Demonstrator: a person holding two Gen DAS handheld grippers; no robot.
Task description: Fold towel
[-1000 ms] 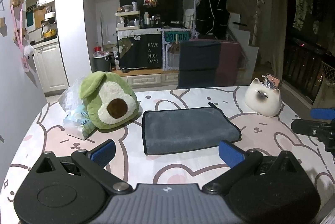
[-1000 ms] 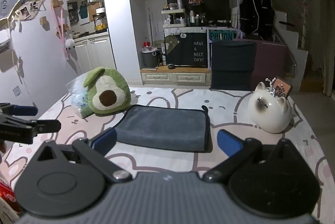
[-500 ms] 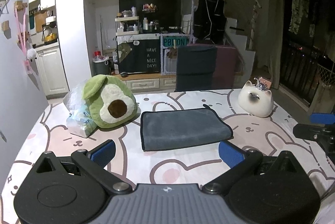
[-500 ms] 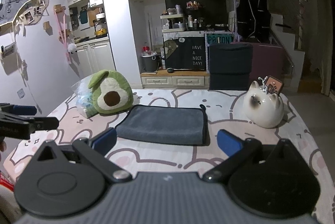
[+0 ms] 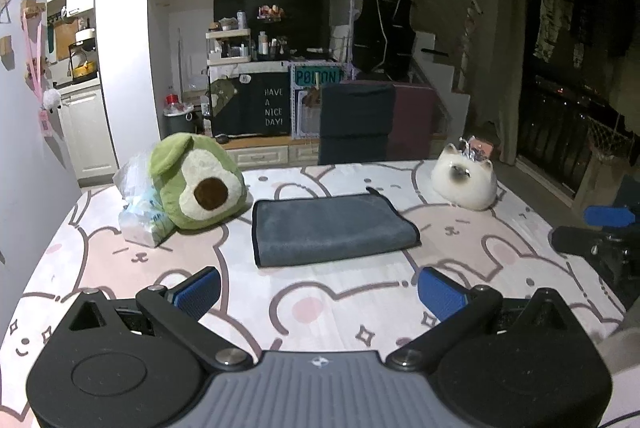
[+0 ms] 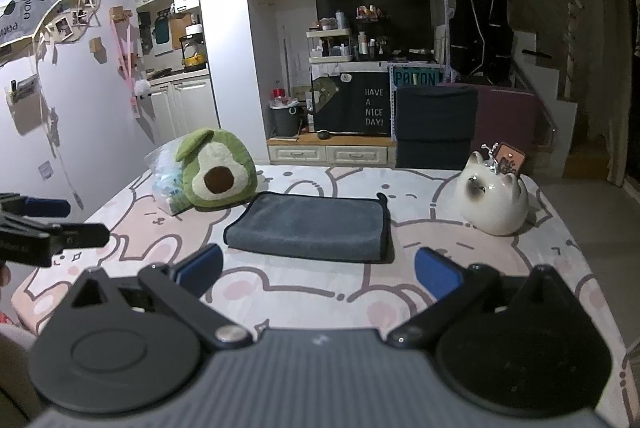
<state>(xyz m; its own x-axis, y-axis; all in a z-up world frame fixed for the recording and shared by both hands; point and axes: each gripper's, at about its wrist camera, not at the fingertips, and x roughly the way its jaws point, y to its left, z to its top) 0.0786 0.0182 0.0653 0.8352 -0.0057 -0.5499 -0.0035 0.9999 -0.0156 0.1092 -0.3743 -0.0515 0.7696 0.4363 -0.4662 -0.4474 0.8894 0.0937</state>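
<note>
Both grippers pulling back now! The grey towel [image 5: 332, 228] looks smaller than a second ago, lying folded flat on the bench [image 5: 460, 292], just beside the avocado plush [image 5: 196, 188]. Left gripper [image 5: 318, 294] jaws spread wide, empty; right gripper [image 6: 316, 272] wide too, holding nothing. Retreat with a tidy rectangle suggests the fold is done.

Avocado plush [image 5: 192, 184] hides part of the plastic bag [image 5: 138, 216].
</note>
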